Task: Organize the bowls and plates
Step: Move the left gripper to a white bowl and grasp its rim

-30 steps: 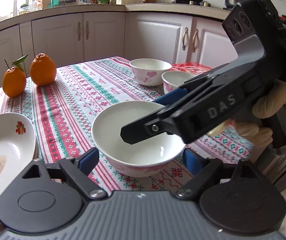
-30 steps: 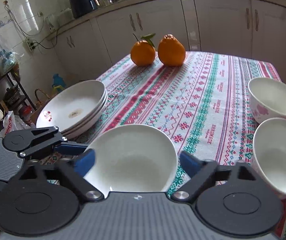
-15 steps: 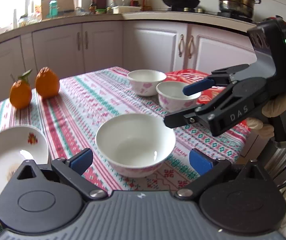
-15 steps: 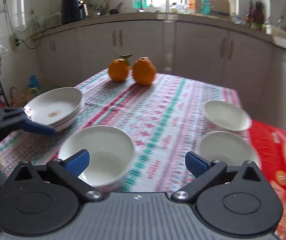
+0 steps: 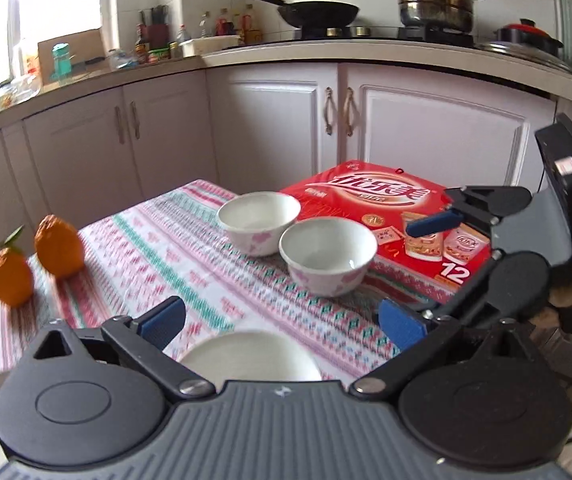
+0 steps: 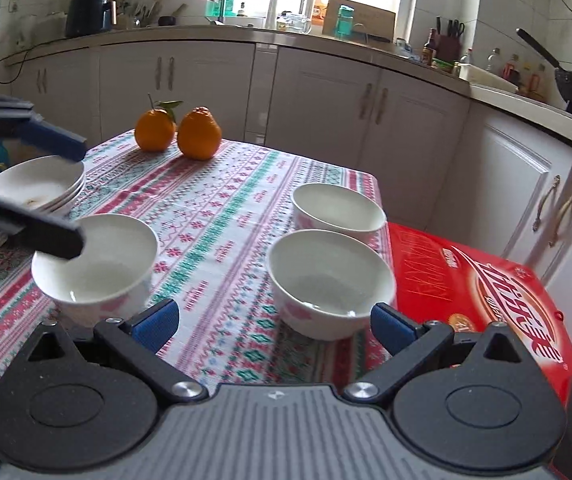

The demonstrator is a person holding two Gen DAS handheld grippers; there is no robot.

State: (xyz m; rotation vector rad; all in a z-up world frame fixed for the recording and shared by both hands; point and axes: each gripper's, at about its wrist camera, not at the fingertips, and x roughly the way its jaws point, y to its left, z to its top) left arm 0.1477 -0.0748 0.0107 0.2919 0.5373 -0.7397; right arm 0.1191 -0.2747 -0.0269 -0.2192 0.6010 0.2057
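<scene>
Three bowls are seen whole only from the right wrist: the left bowl (image 6: 93, 262), the near bowl (image 6: 330, 282) and the far bowl (image 6: 338, 210), on the tablecloth (image 6: 221, 216). Stacked plates (image 6: 39, 184) are shown at far left. The left gripper (image 5: 281, 320) and right gripper (image 6: 273, 320) are spread wide, nothing held. The steel pot (image 5: 436, 4) is shown only by the left wrist.

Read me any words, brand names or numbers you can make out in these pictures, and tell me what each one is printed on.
"12": white number at the near corner of the red box.
Large white Chinese brand lettering on the red box lid: too stylised and distorted to read surely.
Small print on the box's pictured packets: too small to read.
Bottles on the counter: labels too small to read.
</scene>
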